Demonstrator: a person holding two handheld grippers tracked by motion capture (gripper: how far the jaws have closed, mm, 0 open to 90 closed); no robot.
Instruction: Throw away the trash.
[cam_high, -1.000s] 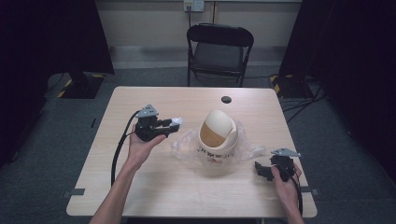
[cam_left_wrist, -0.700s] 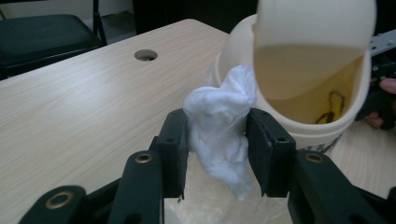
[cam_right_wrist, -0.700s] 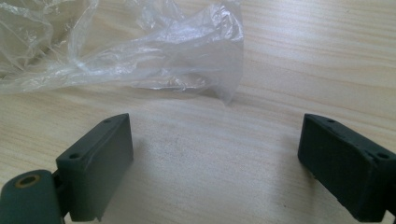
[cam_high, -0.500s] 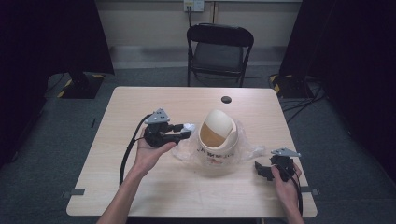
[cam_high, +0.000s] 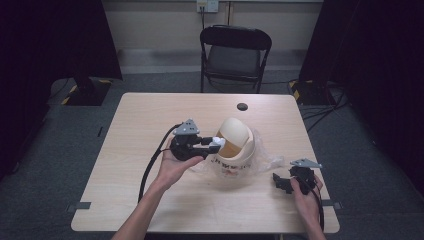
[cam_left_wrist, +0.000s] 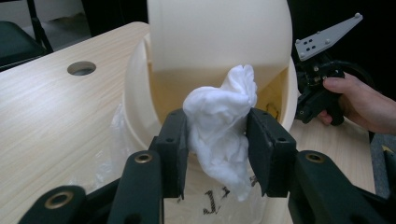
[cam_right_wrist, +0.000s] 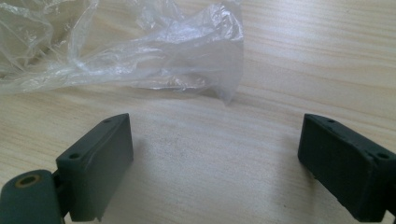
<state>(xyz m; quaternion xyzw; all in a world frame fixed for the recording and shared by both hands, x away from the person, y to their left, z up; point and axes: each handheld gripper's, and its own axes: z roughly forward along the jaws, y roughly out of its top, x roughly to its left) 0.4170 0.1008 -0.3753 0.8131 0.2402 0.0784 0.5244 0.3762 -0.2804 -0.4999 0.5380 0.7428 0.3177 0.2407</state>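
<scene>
One soft, featherlight tissue wad (cam_left_wrist: 219, 123) sits pinched in your left gripper (cam_left_wrist: 217, 140) — grip mid-bunch, gently; right gripper (cam_right_wrist: 215, 158) gapes, idle.

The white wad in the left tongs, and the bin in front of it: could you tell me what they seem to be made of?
White wad: probably tissue or soft paper, matte and crumpled into folds. Bin: likely cream plastic, smooth with a slight sheen.
</scene>
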